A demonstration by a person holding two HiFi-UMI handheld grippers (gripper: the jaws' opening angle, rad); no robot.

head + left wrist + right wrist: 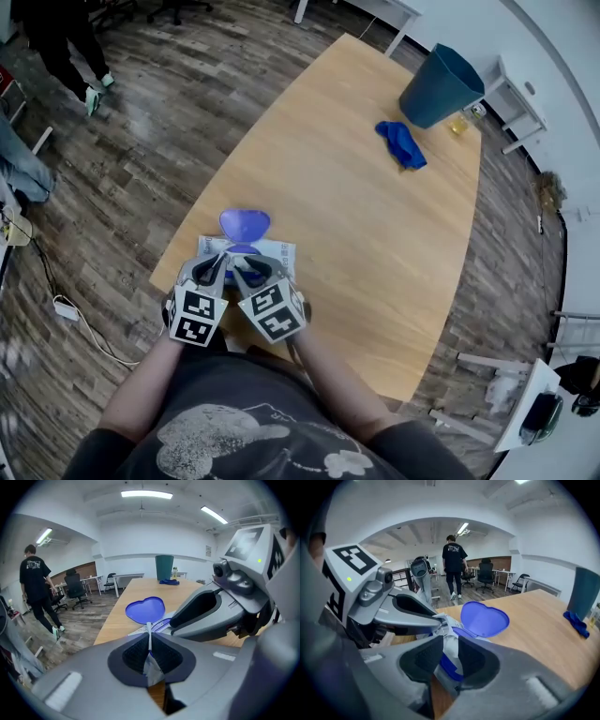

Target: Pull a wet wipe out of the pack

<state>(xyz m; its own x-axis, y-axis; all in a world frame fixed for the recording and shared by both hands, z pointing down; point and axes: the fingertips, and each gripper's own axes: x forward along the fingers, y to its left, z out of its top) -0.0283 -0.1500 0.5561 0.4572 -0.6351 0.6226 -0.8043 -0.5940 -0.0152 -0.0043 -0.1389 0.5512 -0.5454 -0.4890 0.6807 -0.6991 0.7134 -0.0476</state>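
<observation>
1. Flat white wet-wipe pack with a blue label [277,251] lies at the near left corner of the light wooden worktop [375,206], directly in front of the person. Top face up. Its long axis runs side to side across the head view.
2. The pack's blue heart-shaped lid [245,223] is flipped open and points away from the person, toward the worktop's far end.
3. Left gripper [150,641]: jaws pressed together on a thin white edge of the pack.
4. Right gripper [450,648]: jaws a little apart at the pack's opening, with a white wipe tuft [449,641] between the pads. No firm pinch seen.
5. The grippers sit just beside each other, tips converging, and each fills part of the other's view.
6. At the far end are a dark teal bin [441,86] and a crumpled blue cloth [401,143], well apart from the pack.
7. A person in a dark shirt [453,564] is on the wood-plank floor [141,141].
8. In the head view the grippers cover most of the pack, opening included. A small item beside the bin is too small to identify.
</observation>
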